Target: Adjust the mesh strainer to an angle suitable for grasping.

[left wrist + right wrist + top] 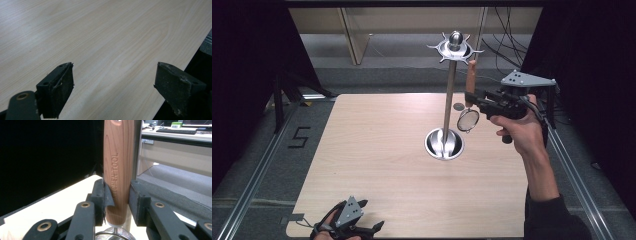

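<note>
A small strainer (pixel 468 119) with a wooden handle (pixel 470 77) hangs upright in the air at the right of the table, mesh end down. My right gripper (pixel 473 95) is shut on that handle, just right of a tall metal hanging stand (pixel 448 100) with a hooked crown (pixel 455 47) and a round base (pixel 444 143). In the right gripper view the handle (pixel 117 170), stamped "KITCHEN TOOL", stands clamped between the two pads, with the metal rim (pixel 112 234) below. My left gripper (pixel 362 220) rests at the table's near left edge. It is open (pixel 113 87) over bare wood.
The light wooden table (pixel 377 150) has its near edge under the left gripper and a dark drop beyond it (pixel 200 57). Black curtains flank both sides. Cables (pixel 507 35) hang behind the stand, and a desk with a keyboard (pixel 178 130) lies beyond.
</note>
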A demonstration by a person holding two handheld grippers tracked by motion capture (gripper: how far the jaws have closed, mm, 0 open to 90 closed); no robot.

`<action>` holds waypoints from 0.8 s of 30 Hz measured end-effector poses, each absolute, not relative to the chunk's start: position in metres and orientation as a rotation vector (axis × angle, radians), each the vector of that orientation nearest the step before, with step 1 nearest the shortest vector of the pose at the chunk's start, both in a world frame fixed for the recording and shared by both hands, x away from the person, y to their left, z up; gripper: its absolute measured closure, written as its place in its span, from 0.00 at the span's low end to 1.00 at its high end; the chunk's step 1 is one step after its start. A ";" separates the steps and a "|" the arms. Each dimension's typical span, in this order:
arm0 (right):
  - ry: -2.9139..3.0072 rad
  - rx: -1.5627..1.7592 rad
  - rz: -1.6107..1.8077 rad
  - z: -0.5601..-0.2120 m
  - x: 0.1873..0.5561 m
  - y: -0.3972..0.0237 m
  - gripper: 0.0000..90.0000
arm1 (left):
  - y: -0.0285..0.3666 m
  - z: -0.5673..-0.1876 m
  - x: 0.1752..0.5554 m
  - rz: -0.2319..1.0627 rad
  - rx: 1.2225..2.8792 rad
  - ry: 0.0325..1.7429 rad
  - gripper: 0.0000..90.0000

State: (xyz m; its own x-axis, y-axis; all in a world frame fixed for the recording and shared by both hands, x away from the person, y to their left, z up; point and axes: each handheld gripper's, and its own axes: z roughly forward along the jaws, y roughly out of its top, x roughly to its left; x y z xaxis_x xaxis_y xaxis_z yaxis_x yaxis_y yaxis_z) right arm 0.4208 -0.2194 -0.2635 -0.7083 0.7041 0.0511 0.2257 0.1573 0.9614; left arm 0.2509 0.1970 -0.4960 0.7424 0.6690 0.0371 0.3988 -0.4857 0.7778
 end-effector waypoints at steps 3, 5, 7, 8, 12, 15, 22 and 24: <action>2.030 0.882 1.570 -0.260 0.425 -0.219 0.77 | 0.198 -0.495 0.252 0.436 2.145 0.785 0.17; 2.036 0.902 1.563 -0.257 0.425 -0.217 0.77 | 0.197 -0.496 0.251 0.429 2.143 0.800 0.17; 2.048 0.907 1.533 -0.258 0.426 -0.215 0.77 | 0.197 -0.496 0.251 0.423 2.142 0.788 0.17; 2.039 0.913 1.525 -0.258 0.427 -0.214 0.77 | 0.197 -0.496 0.251 0.423 2.142 0.788 0.17; 2.040 0.917 1.528 -0.259 0.431 -0.212 0.77 | 0.197 -0.496 0.251 0.431 2.138 0.795 0.17; 2.041 0.911 1.526 -0.259 0.434 -0.211 0.77 | 0.197 -0.496 0.251 0.429 2.143 0.799 0.17; 2.051 0.923 1.514 -0.259 0.438 -0.208 0.77 | 0.198 -0.495 0.251 0.430 2.150 0.782 0.17; 2.059 0.929 1.504 -0.258 0.439 -0.207 0.77 | 0.198 -0.495 0.252 0.431 2.145 0.776 0.17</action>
State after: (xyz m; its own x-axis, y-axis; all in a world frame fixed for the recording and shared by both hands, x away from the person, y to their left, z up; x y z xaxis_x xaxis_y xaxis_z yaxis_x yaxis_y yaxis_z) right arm 0.4389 -0.2072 -0.2584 -0.6861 0.7259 0.0478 0.2662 0.1894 0.9451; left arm 0.2517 0.1975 -0.4953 0.7540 0.6554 0.0439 0.3841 -0.4942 0.7799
